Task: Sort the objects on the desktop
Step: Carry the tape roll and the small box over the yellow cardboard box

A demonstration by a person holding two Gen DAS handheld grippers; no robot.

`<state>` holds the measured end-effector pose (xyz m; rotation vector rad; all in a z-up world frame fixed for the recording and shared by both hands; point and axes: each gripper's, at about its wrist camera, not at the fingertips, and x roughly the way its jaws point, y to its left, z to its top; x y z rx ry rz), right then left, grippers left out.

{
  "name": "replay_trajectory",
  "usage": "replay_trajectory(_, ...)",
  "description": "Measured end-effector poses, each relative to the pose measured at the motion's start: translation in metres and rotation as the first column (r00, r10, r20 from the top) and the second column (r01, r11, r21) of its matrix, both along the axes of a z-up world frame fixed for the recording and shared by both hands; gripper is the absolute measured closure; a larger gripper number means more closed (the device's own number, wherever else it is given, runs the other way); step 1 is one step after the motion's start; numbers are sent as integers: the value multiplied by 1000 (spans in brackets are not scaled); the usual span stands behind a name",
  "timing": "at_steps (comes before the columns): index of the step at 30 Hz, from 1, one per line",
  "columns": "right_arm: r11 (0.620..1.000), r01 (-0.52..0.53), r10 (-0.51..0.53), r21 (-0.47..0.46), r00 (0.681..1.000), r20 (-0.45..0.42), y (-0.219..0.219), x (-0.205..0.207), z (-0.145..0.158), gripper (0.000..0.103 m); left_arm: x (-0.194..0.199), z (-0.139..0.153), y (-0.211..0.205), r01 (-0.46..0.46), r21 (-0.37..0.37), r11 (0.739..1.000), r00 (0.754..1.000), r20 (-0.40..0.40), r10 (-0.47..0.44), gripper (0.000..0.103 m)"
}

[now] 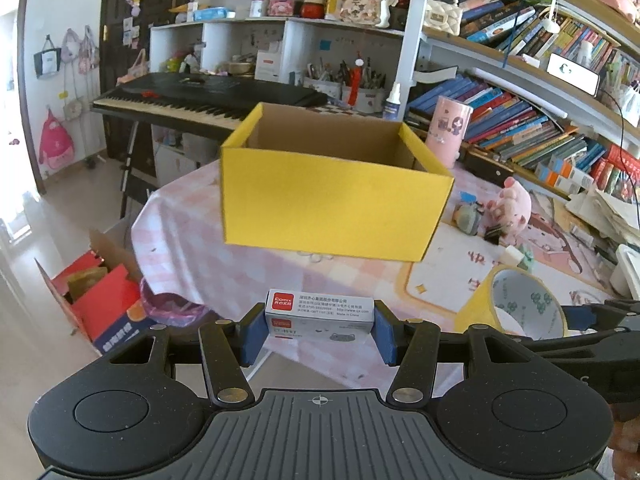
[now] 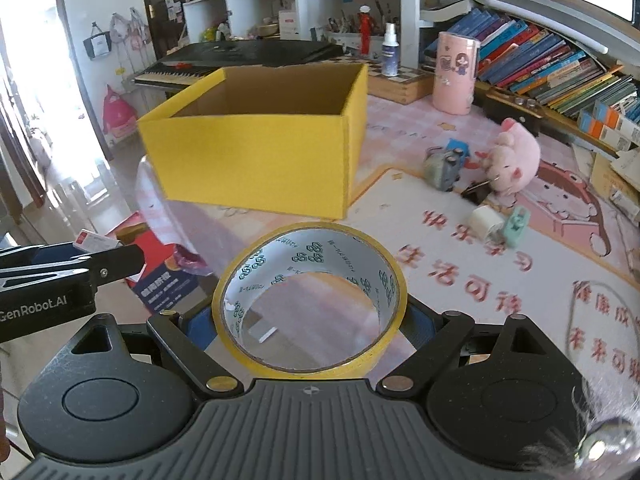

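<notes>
Both hands are loaded right now: the left gripper [image 1: 319, 330] has its jaws closed snugly on a small staple box [image 1: 319, 316], and the right gripper [image 2: 310, 322] is clamped across a roll of yellow tape [image 2: 310, 300], jaws spread wide to fit it. The open yellow box [image 2: 260, 140] sits ahead on the pink tablecloth [image 2: 420, 240], well clear of both. I'd say the trick is to carry each item fully over the rim before letting go, one at a time so the grippers don't bump. Watch the pig plush [image 2: 512, 160] and bits beside it.
</notes>
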<state>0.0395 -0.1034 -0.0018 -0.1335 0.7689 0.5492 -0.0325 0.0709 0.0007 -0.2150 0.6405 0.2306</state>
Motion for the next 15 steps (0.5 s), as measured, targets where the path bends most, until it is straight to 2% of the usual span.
replay_trajectory(15,1000,-2,2,23,1000,-13,36,-30,-3,13,-21,-1,31,21,12,1000,1000,10,-21,50)
